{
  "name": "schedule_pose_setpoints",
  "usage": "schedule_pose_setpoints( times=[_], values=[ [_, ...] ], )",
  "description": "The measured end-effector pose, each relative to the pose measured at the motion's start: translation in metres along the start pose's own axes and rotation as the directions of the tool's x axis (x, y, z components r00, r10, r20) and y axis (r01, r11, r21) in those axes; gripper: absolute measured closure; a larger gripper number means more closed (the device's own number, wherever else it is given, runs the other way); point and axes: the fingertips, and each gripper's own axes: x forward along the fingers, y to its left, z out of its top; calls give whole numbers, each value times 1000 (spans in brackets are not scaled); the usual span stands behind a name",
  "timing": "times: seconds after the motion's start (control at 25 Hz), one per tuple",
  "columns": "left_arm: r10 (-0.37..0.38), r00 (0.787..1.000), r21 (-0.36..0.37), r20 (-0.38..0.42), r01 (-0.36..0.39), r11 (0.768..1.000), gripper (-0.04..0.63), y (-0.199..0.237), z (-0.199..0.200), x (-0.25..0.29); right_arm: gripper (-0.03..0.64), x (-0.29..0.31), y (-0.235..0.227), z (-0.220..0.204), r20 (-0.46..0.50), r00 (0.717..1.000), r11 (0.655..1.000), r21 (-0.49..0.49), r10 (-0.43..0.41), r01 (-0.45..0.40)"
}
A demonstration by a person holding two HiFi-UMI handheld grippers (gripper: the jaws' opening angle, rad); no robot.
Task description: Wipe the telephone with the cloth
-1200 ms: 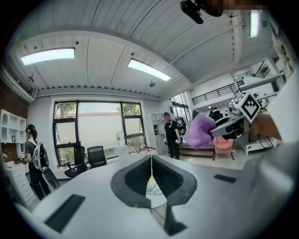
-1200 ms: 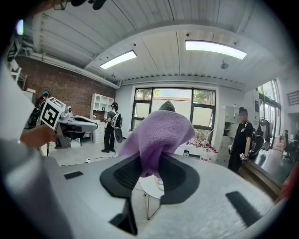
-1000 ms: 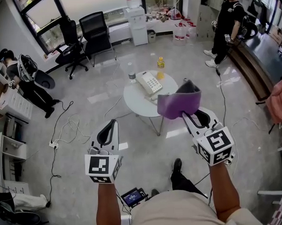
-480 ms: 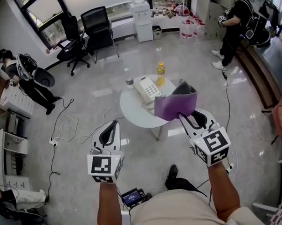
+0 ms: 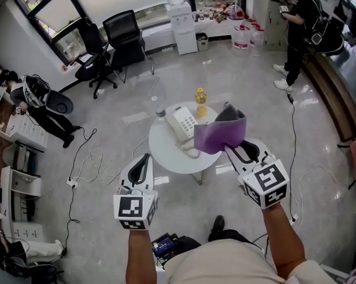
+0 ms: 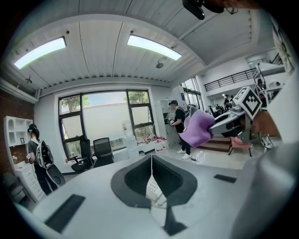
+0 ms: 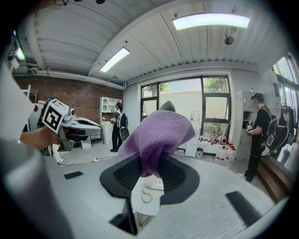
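A white telephone (image 5: 182,123) lies on the small round white table (image 5: 169,153). It also shows low between the jaws in both gripper views, as the telephone (image 6: 153,189) and the telephone (image 7: 154,184). My right gripper (image 5: 230,147) is shut on a purple cloth (image 5: 220,134), which hangs in the air over the table's right edge, apart from the telephone. In the right gripper view the cloth (image 7: 157,134) bunches up from the pinched jaws. The left gripper (image 5: 145,158) is shut and holds nothing, short of the table's near left edge.
A yellow drink bottle (image 5: 200,102) and a clear water bottle (image 5: 159,108) stand on the table behind the telephone. Cables (image 5: 87,163) trail over the floor on the left. Black office chairs (image 5: 123,36) stand at the back. People stand at the far left (image 5: 38,100) and the far right (image 5: 302,27).
The table with the telephone has come nearer in the head view. Both grippers keep their hold and spacing; the cloth now hangs closer to the table's right edge.
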Motion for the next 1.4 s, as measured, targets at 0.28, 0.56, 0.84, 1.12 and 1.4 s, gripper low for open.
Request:
schedule_pose_setpoints(
  times=[0.28,0.56,0.84,1.12,1.4],
  values=[
    [-23,999,-9,-44,23,1000,586,-6,-15,47,520,25,-24,-14,-24,1000,1000,18,3,-3],
    [-87,993,-23,-73,86,996,586,1,-42,117,520,61,-46,-25,-56,998,999,22,-34,35],
    [-109,987,-44,-121,104,994,586,20,-72,180,520,104,-65,-39,-101,993,997,49,-54,59],
    [-137,971,-90,-194,121,989,586,22,-115,239,520,144,-82,-73,-158,986,993,87,-60,74],
    [-135,950,-144,-283,97,985,586,30,-164,287,520,175,-97,-100,-195,978,987,125,-71,97]
  ],
)
